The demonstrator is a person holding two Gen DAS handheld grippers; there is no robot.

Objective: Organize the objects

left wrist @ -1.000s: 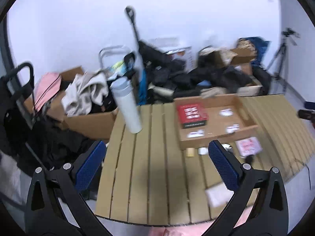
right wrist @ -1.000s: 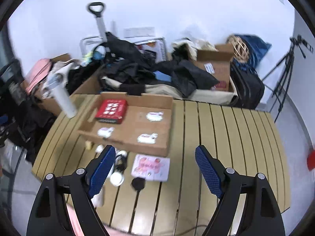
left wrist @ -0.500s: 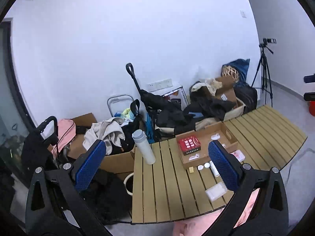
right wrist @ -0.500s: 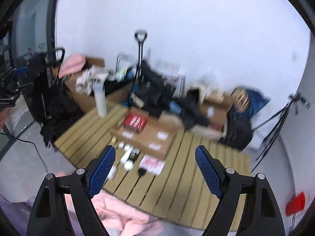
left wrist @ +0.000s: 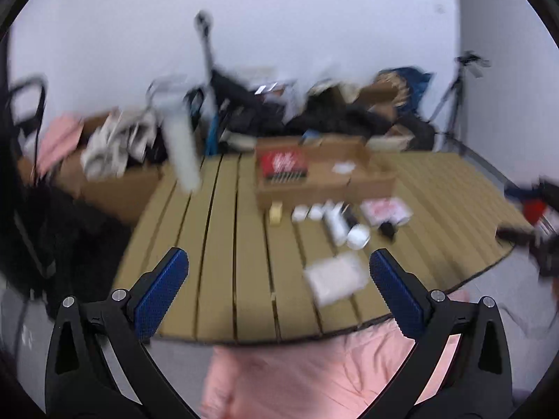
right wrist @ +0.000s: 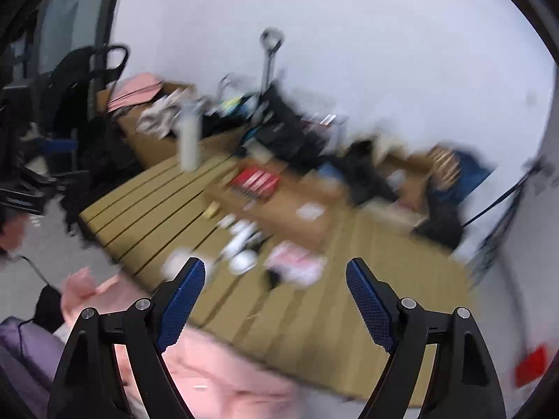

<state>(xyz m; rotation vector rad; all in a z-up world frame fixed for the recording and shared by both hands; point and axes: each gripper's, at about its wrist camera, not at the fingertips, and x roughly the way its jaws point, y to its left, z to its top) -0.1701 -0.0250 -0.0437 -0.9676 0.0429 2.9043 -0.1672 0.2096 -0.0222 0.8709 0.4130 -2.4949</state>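
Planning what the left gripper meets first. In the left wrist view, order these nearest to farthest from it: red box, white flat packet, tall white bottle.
1. White flat packet, near table edge, toward the right finger.
2. Red box, in the cardboard tray, centre.
3. Tall white bottle, far left; close to the red box's depth, hard to separate.

- A tripod (left wrist: 450, 111) stands at the right, near the white wall (left wrist: 314, 17).
- A heap of dark clothes (left wrist: 314, 118) lies behind the slatted table (left wrist: 223, 244).
- A pink bag (right wrist: 134, 90) rests on brown boxes at the left.
- Pink cloth (left wrist: 307, 377) shows below the table edge.
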